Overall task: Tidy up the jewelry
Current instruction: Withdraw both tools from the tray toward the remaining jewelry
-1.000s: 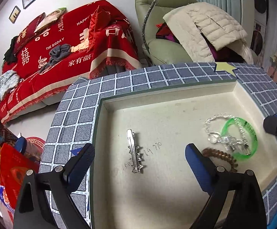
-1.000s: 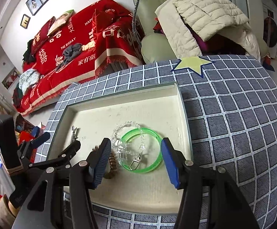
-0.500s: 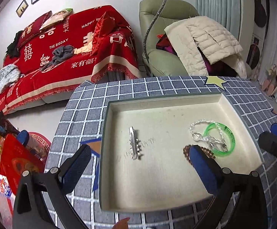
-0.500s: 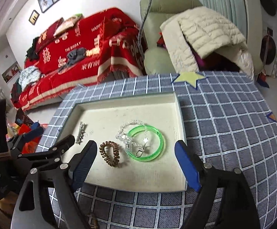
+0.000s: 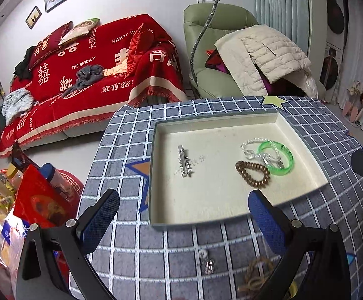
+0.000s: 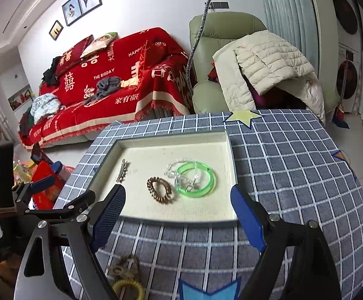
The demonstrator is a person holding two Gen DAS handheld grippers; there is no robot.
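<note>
one tray point(image 6: 232, 165), four jewelry pieces point(image 6: 196, 178)

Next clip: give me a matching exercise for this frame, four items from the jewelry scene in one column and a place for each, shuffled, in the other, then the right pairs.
Items:
1. silver hair clip
2. green bangle
3. brown spiral hair tie
4. yellow hair tie

Places:
A. in the tray, right side, with a clear bead bracelet lying across it
B. outside the tray, on the checked cloth at the near edge
C. in the tray, alone on the left side
D. in the tray, just nearer the camera than the bangle

Pairs: 1-C, 2-A, 3-D, 4-B
</note>
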